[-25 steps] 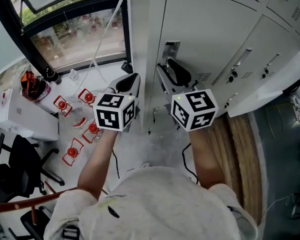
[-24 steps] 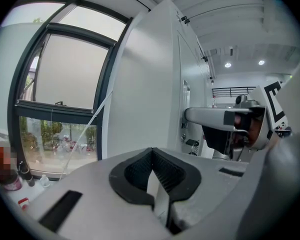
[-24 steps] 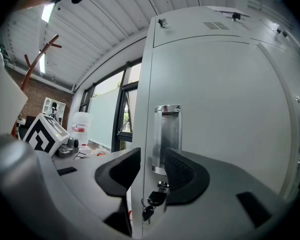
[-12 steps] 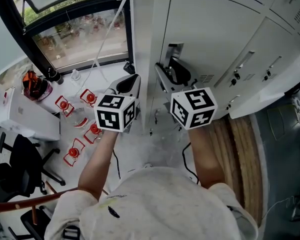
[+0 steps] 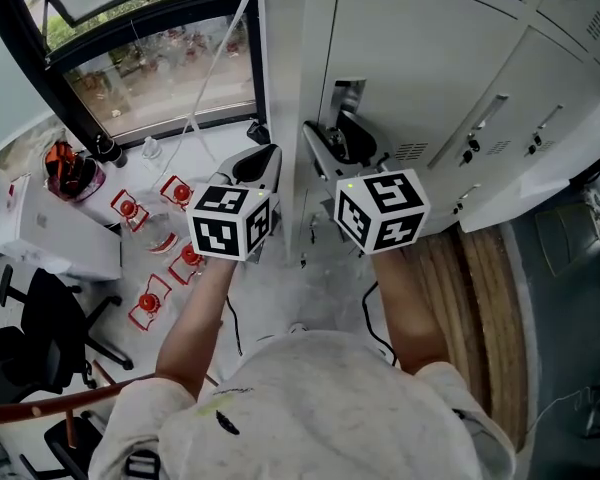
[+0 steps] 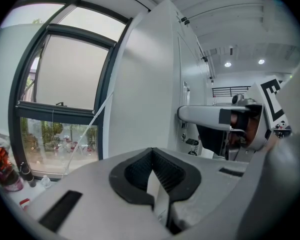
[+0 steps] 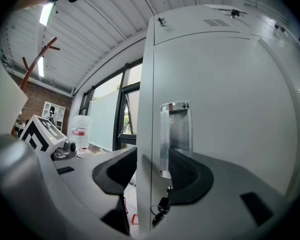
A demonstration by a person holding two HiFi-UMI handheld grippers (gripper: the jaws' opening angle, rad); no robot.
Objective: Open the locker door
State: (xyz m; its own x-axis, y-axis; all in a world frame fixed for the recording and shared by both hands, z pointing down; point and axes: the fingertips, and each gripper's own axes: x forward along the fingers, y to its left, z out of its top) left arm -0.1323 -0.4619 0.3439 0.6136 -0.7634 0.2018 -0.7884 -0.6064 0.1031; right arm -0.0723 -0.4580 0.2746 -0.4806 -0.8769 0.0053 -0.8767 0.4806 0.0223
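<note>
Overhead first — from the head view we record the left gripper (image 5: 263, 158) held beside the outer side wall (image 5: 280, 78) of the locker bank, on the window (image 5: 150, 73) side, touching nothing that we can make out. The right gripper (image 5: 335, 146) sits at the left edge of the locker door (image 5: 430, 58), just below the chrome handle (image 5: 346, 96). The door lies flush with its neighbours. Each gripper carries a marker cube (image 5: 230, 223) printed with black-and-white squares; these bear no letters.

Next, in the left gripper view, we find the left gripper (image 6: 155, 184) clenched, its dark pads (image 6: 135, 176) drawn together to a thin pale slit, with nothing gripped. The side wall (image 6: 140, 94) rises directly ahead, and the window (image 6: 60, 94) stands to its left.

Finally, in the right gripper view, the right gripper (image 7: 155, 169) is released — its jaws stand well apart and straddle the door's free edge. The handle (image 7: 174, 134) stands upright between them, close against the right-hand pad (image 7: 192, 176); we cannot confirm contact. Keys (image 7: 159, 213) hang at the door edge below the handle. The locker door (image 7: 230, 109) fills the right half of the view. A clear bottle (image 7: 80, 130) at the left carries a red label, whose print is too small to read.
</note>
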